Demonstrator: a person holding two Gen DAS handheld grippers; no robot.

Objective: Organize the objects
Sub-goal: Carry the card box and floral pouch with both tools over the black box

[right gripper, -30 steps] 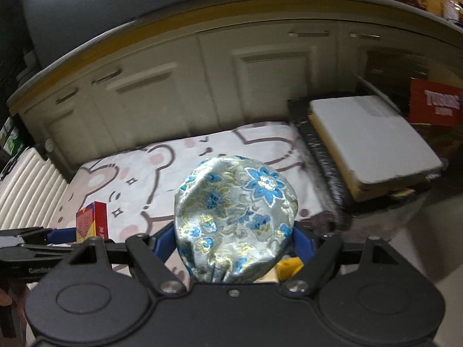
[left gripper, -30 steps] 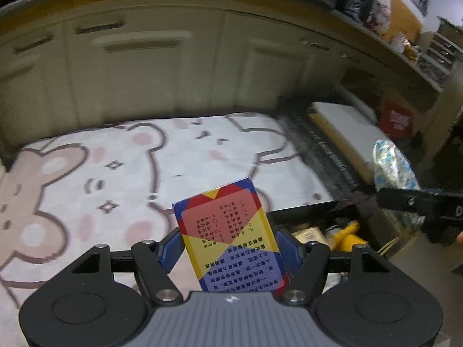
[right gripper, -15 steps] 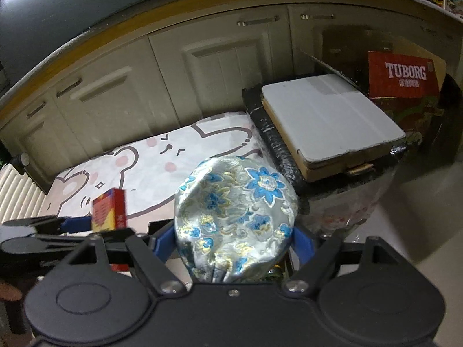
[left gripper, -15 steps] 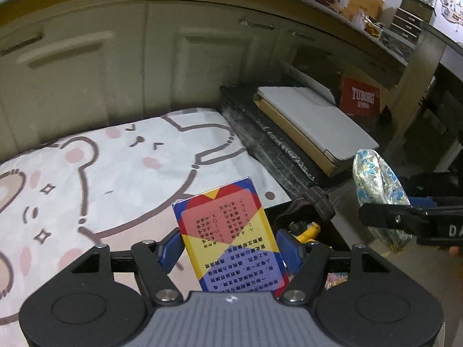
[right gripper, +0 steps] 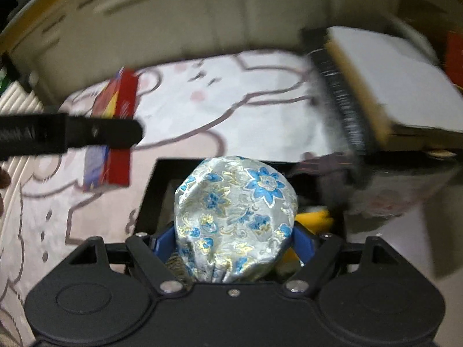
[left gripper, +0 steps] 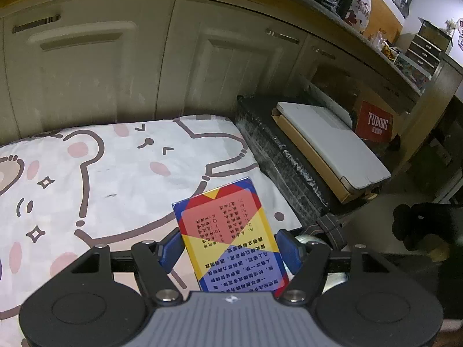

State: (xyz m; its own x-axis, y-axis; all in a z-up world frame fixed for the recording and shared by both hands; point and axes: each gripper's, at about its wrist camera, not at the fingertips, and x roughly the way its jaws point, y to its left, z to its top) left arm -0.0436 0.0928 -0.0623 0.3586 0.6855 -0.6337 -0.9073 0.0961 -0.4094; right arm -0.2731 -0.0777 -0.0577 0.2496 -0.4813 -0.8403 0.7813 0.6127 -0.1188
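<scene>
My left gripper (left gripper: pixel 230 248) is shut on a red, yellow and blue card box (left gripper: pixel 228 237), held upright above the bear-print mat (left gripper: pixel 101 179). In the right wrist view that same card box (right gripper: pixel 113 133) hangs at the left in the left gripper's dark finger (right gripper: pixel 86 137). My right gripper (right gripper: pixel 235 243) is shut on a round silver brocade pouch (right gripper: pixel 235 211) with blue flowers. The pouch hangs low over an open black bin (right gripper: pixel 150 196) that holds yellow items (right gripper: pixel 314 217). In the left wrist view only the bin's strap (left gripper: pixel 330 227) and a dark part of the right gripper (left gripper: pixel 419 219) show.
A flat white-topped carton (left gripper: pixel 327 141) lies on a black-wrapped slab (left gripper: pixel 277 156) right of the mat. Cream cabinet doors (left gripper: pixel 86 66) stand behind. A red Tuborg box (left gripper: pixel 374 123) sits at the far right, below a cluttered countertop (left gripper: pixel 361 8).
The right gripper has dropped with the pouch toward the black bin. The left gripper has swung right with the card box, so the carton and slab now show more fully.
</scene>
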